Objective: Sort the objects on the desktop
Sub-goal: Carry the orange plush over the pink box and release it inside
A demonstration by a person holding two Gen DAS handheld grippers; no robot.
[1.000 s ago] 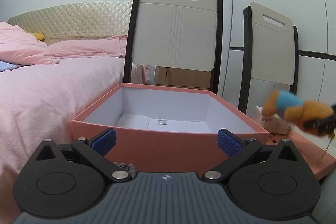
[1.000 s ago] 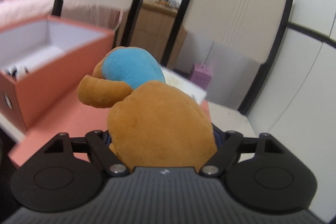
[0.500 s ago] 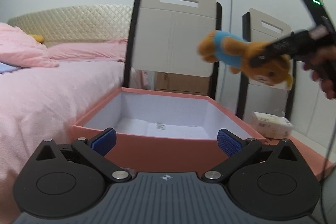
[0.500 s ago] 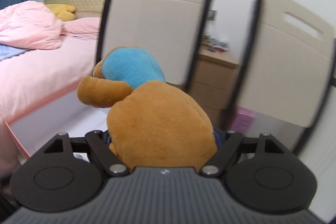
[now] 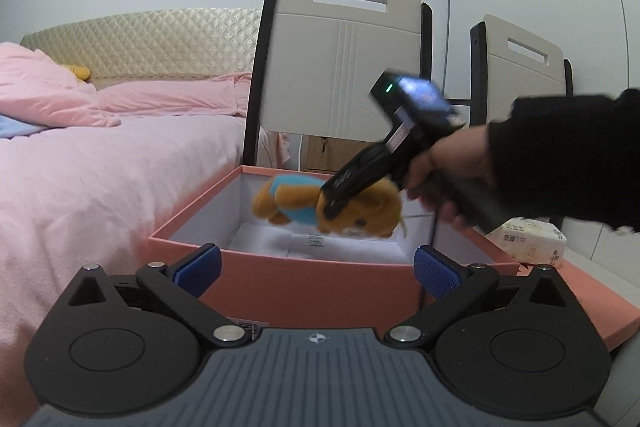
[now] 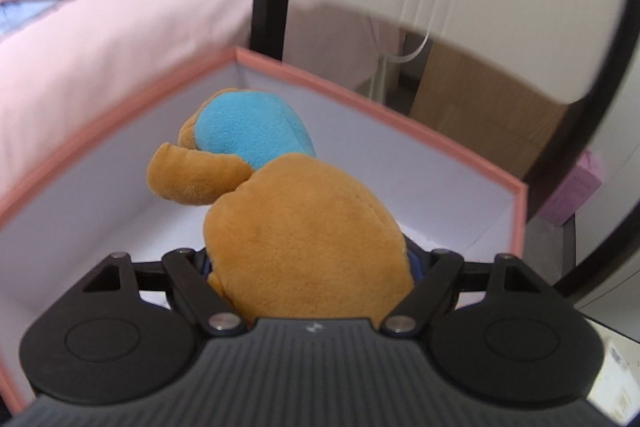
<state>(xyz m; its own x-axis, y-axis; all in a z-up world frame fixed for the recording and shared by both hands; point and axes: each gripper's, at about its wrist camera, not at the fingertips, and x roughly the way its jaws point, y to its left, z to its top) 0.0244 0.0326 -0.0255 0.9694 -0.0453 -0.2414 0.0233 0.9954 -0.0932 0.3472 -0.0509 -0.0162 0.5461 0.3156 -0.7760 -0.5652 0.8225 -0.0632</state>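
Observation:
My right gripper [image 6: 308, 263] is shut on a brown plush bear in a blue shirt [image 6: 296, 227]. It holds the bear inside the open pink box [image 6: 384, 115], just above its white floor. In the left wrist view the bear [image 5: 320, 207] hangs in the right gripper [image 5: 336, 203] over the middle of the box [image 5: 304, 283]. My left gripper [image 5: 316, 267] is open and empty, low in front of the box's near wall.
Two chairs [image 5: 344, 67] stand behind the box. A pink bed [image 5: 100, 167] lies to the left. A white tissue pack [image 5: 532, 239] sits on the pink surface [image 5: 592, 303] right of the box. A purple box [image 6: 572, 195] stands farther back.
My right gripper has carried the bear from the right, up over the box's rim, and down into the box. My left gripper has stayed open in front of the box.

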